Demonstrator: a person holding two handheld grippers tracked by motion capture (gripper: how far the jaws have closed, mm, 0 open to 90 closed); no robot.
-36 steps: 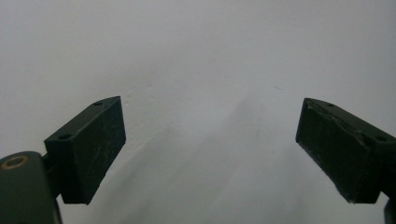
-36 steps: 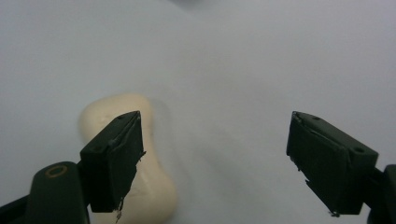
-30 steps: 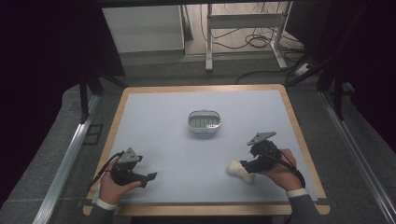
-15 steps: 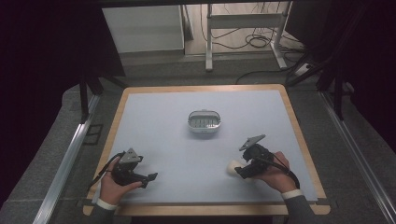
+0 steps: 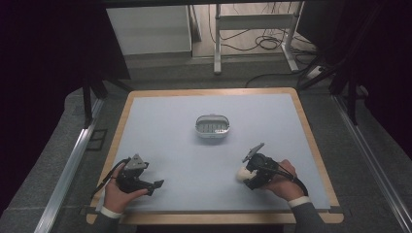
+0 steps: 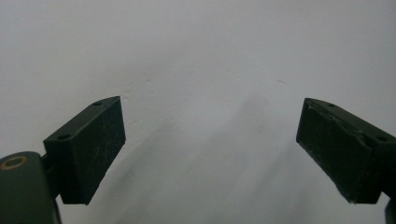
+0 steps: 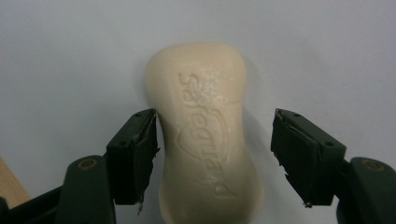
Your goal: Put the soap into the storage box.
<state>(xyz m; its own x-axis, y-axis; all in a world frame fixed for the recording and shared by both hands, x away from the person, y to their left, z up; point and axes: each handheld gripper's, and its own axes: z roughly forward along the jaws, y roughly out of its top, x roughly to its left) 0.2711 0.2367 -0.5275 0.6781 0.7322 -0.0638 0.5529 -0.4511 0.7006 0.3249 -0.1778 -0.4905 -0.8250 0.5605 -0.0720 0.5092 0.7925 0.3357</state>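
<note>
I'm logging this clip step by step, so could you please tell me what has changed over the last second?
The right gripper has moved left and toward the table's near edge to the soap. Its jaws now straddle the bar, one touching its side, the other apart, so it is not yet gripped. The soap, the dish and the open left gripper stayed put.

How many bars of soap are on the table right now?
1. The soap bar lies on the table near its front right, between the open jaws of the right gripper. None seems hidden.
</note>
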